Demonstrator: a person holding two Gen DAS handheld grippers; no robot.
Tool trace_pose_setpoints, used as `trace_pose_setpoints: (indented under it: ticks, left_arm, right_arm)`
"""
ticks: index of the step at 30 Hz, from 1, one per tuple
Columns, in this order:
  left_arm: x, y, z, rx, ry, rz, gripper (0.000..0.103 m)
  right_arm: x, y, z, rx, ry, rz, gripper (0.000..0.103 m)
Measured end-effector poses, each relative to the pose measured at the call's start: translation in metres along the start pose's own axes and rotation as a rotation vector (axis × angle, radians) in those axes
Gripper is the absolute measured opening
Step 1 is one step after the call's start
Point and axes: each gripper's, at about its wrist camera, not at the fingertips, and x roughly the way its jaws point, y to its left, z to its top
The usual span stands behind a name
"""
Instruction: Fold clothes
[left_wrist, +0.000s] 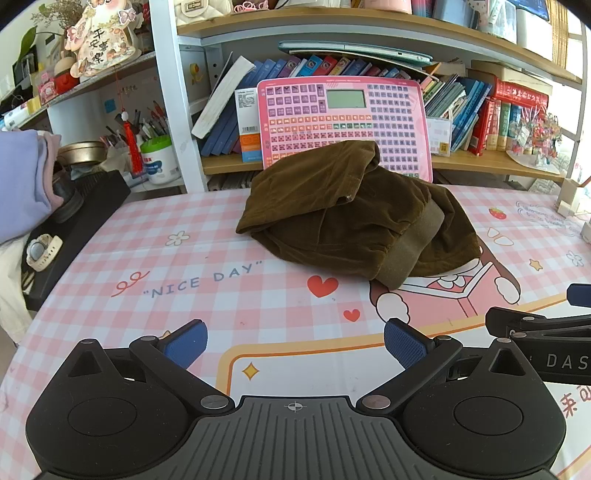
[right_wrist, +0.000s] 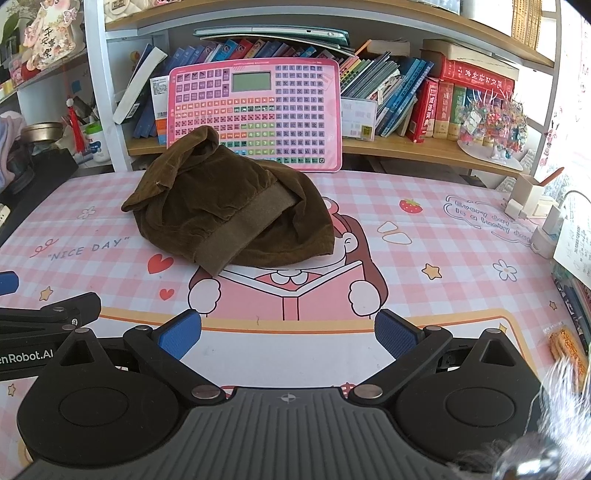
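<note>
Left wrist view: the left gripper (left_wrist: 295, 343) is hovering low in frame, jaws spread and empty. The brown garment (left_wrist: 354, 218) is lying bunched mid-frame, ahead and slightly right, on the desk (left_wrist: 147, 258).

Right wrist view: the right gripper (right_wrist: 288, 338) is hovering likewise, jaws spread; the garment is lying ahead, upper left (long axis unclear, its underside hidden).

Probably a child's home study: crammed bookshelves (right_wrist: 406, 92), cartoon desk mat (right_wrist: 406, 258).
</note>
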Motion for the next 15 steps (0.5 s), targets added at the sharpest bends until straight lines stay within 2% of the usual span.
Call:
trace_pose_setpoints:
  ticks: [15]
  left_arm:
    - [0.0011,-0.0003,0.0015,0.004,-0.001,0.012,0.103]
  right_arm:
    - [0.0013,0.0005,0.001,-0.002,-0.001,0.001,0.101]
